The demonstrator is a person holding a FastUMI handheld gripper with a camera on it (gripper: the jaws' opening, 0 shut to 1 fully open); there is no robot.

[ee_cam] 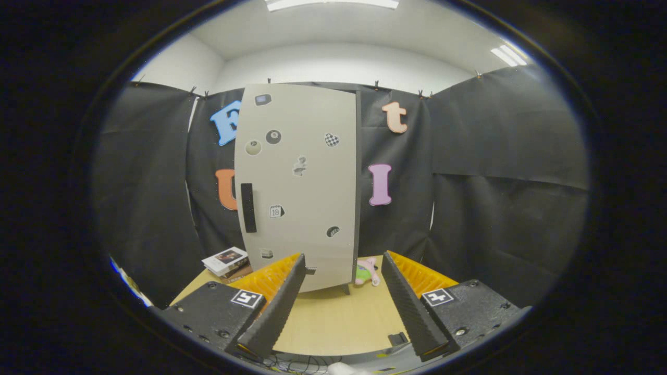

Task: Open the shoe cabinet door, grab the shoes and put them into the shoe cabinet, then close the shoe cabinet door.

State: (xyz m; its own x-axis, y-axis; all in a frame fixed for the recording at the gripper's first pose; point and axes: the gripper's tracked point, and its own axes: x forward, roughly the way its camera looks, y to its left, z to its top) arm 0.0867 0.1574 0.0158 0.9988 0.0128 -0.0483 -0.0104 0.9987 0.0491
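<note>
The booth wall of black cloth point(495, 172) encloses the scene on three sides, pinned along its top edge, with a white wall and ceiling lights above it.

The shoe cabinet point(299, 182) stands upright at the far side of the desk point(338, 323), well beyond the fingers and against the cloth. It is a tall, pale grey unit on short legs. Its door point(307, 156) is closed, flush across the front. A dark vertical handle point(248, 207) sits on the door's left side, about mid-height. Several small stickers are scattered over the door face; what they depict is too small to make out.

The desk has a light wood top. A bare stretch of it lies between the fingers and the cabinet.

The gripper point(343, 273) is released: its fingers stand wide apart with nothing between them but open desk surface. It hovers above the near part of the desk, pointed at the cabinet's lower front and apart from it. Each finger mount carries a square black-and-white marker.

A short stack of books point(226, 261) lies on the desk to the left of the cabinet's base.

A small pink and green soft toy point(366, 272) lies on the desk just right of the cabinet's base, near the cloth.
</note>
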